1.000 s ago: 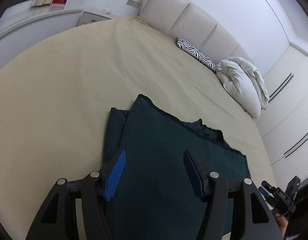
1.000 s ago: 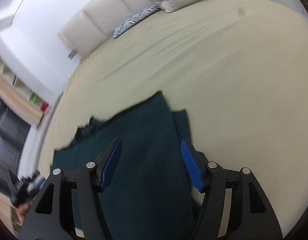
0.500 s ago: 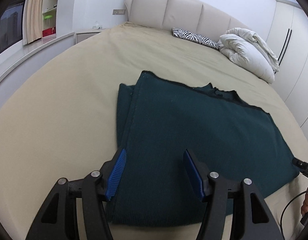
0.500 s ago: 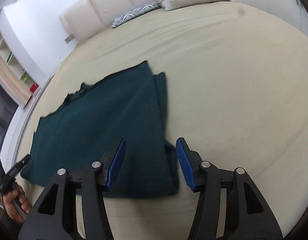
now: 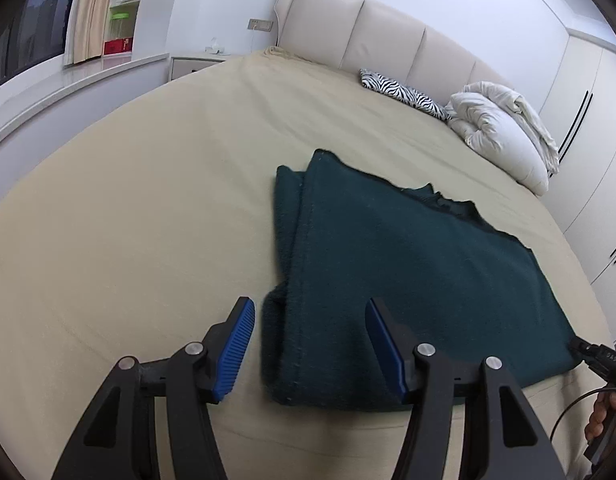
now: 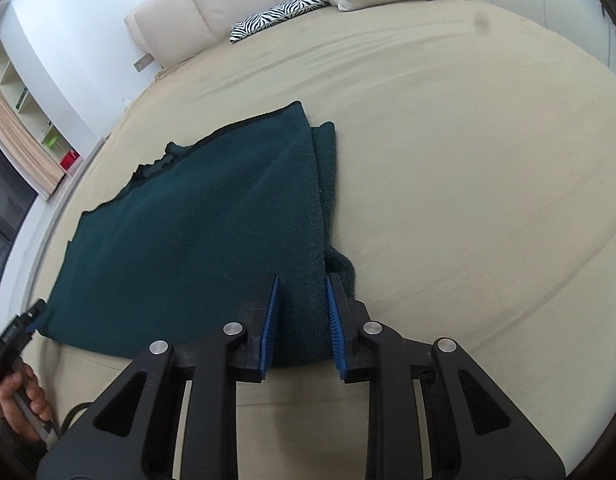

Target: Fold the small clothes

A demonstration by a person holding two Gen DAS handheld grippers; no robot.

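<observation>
A dark green knitted garment [image 5: 408, 264] lies flat on the beige bed, its left side folded under in layers. It also shows in the right wrist view [image 6: 211, 220]. My left gripper [image 5: 310, 312] is open, its fingers straddling the garment's near left corner just above it. My right gripper [image 6: 301, 292] has narrowed around the garment's near right corner, with the fabric edge between its blue pads [image 6: 271, 316]; a firm grip cannot be confirmed.
The beige bed sheet [image 5: 147, 208] spreads wide around the garment. A zebra-pattern cushion [image 5: 404, 94] and white pillows [image 5: 504, 132] lie by the headboard. Wardrobe doors [image 5: 588, 140] stand to the right. A nightstand [image 5: 195, 64] stands at the far left.
Both grippers pulled back toward the garment's near edge. The right gripper's fingers closed in from wide open to a narrow gap around the near right corner. The left stayed open.
</observation>
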